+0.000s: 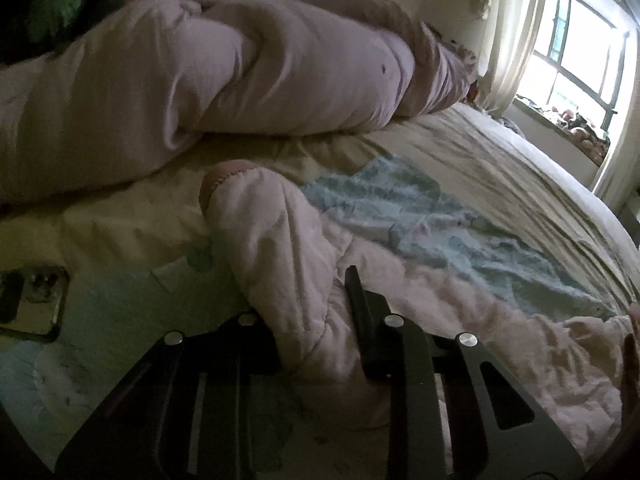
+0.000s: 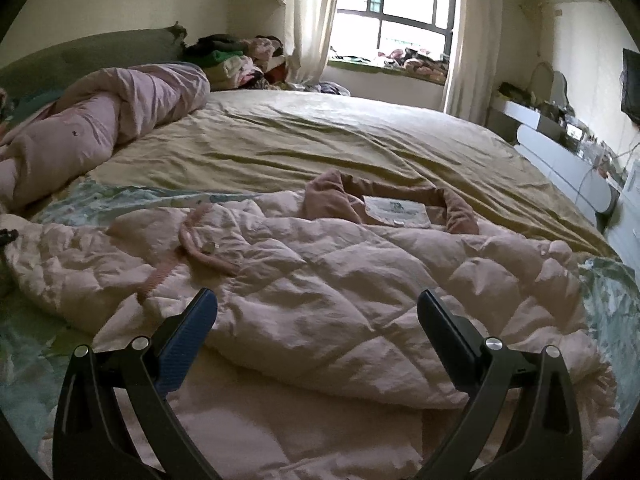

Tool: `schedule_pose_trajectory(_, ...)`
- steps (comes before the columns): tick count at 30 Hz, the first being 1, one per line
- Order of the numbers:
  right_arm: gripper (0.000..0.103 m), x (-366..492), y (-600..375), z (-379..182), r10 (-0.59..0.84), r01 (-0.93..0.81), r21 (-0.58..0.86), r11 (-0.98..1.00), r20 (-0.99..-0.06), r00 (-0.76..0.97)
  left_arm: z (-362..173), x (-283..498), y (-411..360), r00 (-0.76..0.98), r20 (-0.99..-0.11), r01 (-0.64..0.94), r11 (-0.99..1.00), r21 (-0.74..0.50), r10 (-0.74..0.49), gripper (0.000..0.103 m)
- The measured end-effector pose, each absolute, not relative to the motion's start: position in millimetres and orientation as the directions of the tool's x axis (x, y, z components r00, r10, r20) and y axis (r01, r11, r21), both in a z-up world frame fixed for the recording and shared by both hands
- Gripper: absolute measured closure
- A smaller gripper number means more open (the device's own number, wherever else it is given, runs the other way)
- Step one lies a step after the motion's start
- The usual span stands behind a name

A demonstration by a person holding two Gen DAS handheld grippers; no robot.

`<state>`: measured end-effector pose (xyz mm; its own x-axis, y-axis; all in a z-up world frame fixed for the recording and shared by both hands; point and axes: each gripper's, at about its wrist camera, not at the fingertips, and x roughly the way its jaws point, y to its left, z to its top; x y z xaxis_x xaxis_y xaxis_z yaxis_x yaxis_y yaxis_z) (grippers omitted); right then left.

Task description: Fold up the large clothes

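Bedding fills both views: a pale pink quilted jacket lies spread across the near part of the bed, collar turned toward the window. The left gripper is clamped narrow on the jacket's sleeve, whose ribbed cuff sticks up beyond the jaws. The right gripper hangs over the jacket's body with jaws wide and nothing between them. A rolled pink duvet lies along the headboard side, well apart from the jacket, with a blue-patterned sheet showing between them. A phone rests on the bed just left of the sleeve. Folded clothes are piled at the far corner by the curtain, and a white dresser stands along the right wall.
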<state>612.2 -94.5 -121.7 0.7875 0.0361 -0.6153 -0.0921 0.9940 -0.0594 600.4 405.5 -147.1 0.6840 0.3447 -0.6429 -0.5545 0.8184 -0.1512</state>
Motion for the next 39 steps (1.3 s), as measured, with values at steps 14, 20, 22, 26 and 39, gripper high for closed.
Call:
schedule_pose_trajectory(14, 0.004, 618.3, -147.0, -118.5, 0.016, -0.029, -0.011, 1.0, -0.631, 0.775, -54.6, 605.5, 321.4, 0.797, -0.502, -0.427, 0.901, -0.074, 0.337, 0.092)
schedule_pose_trajectory(20, 0.004, 619.5, -174.5, -122.1, 0.001, 0.005, 0.008, 1.0, -0.654, 0.756, -23.4, 611.2, 258.7, 0.846, -0.461, -0.33, 0.942, -0.06, 0.267, 0.094)
schedule_pose_trajectory(22, 0.004, 617.8, -184.7, -121.8, -0.004, 0.012, 0.008, 1.0, -0.654, 0.757, -15.5, 613.1, 234.4, 0.858, -0.446, -0.296, 0.955, -0.027, 0.253, 0.094)
schedule_pose_trajectory(26, 0.004, 611.0, -216.6, -118.5, -0.021, 0.045, 0.021, 0.999, -0.649, 0.76, -7.4, 616.6, 192.2, 0.876, -0.434, -0.236, 0.972, -0.008, 0.209, 0.095)
schedule_pose_trajectory(39, 0.004, 585.9, -314.2, -110.7, -0.059, 0.126, 0.063, 0.99, -0.63, 0.774, -20.0, 624.6, 0.7, 0.896, -0.444, 0.017, 0.999, 0.033, -0.001, 0.096)
